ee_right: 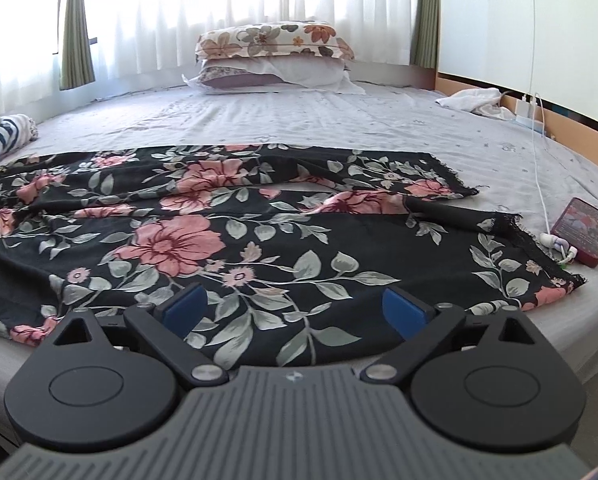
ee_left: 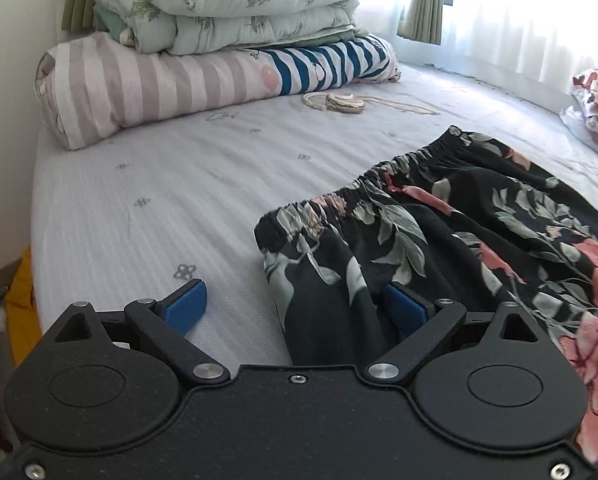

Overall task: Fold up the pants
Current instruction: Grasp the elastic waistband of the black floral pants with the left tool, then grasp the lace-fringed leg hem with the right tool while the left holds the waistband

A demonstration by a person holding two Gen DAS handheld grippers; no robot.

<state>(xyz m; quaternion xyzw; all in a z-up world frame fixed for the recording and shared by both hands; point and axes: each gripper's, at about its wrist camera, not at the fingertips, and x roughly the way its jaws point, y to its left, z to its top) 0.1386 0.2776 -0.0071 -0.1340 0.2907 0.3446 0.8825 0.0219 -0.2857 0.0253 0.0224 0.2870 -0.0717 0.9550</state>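
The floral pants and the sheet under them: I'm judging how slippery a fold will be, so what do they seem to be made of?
The pants look like thin, soft woven cloth, matte, perhaps rayon: they drape flat in shallow wrinkles, and the waistband is gathered elastic. The sheet looks like matte cotton, going by its fine ribbed texture, though the fibre can't be confirmed.

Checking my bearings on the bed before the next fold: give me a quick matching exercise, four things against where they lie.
Things:
1. black floral pants
2. red phone
3. flower-print pillow
4. pink-striped folded quilt

Places:
A. under the pale green bedding stack
B. on top of a white pillow by the curtains
C. spread flat across the near part of the bed
D. just past the pants' hem, on a white cable

Pairs: 1-C, 2-D, 3-B, 4-A
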